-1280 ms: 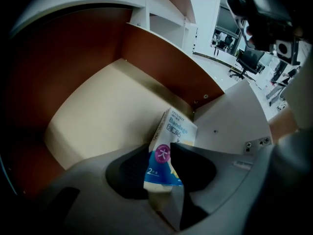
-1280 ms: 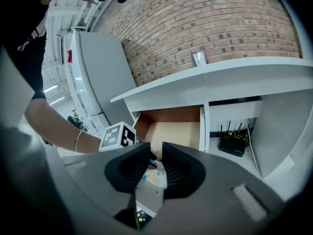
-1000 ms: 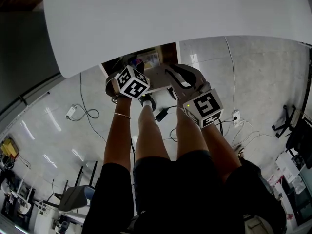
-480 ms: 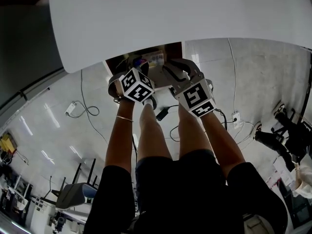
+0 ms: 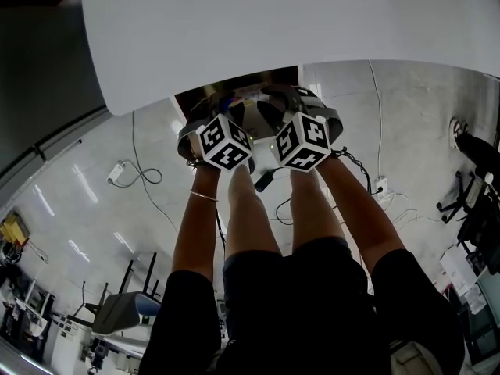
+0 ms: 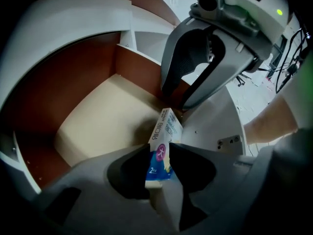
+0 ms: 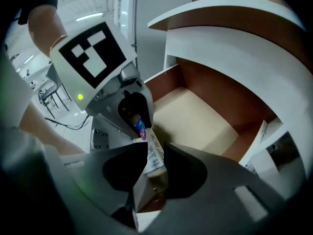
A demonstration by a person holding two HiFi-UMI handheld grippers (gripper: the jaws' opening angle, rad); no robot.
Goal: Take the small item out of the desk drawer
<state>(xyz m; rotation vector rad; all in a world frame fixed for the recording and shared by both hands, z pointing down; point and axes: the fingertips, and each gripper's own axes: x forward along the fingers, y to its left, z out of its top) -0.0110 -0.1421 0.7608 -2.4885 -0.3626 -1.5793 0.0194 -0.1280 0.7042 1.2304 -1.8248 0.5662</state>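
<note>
The desk drawer (image 6: pixel 98 121) stands open, with a bare tan floor and brown walls. A small white and blue packet (image 6: pixel 165 136) hangs above its front corner. My left gripper (image 6: pixel 159 168) has one end of the packet pinched between its jaws, which are closing. My right gripper (image 7: pixel 151 165) comes from the opposite side with the packet's (image 7: pixel 152 153) other end between its opening jaws. In the head view both marker cubes, left (image 5: pixel 225 141) and right (image 5: pixel 303 141), sit side by side at the drawer mouth, which hides the packet.
The white desk top (image 5: pixel 273 22) overhangs the drawer. The person's bare legs (image 5: pixel 242 217) are under the grippers. Cables and a power strip (image 5: pixel 379 186) lie on the tiled floor, another plug (image 5: pixel 117 176) to the left, a chair base (image 5: pixel 117 311) lower left.
The right gripper has swung left from the drawer's front edge until its cube is next to the left one. The left gripper has shifted slightly right.
</note>
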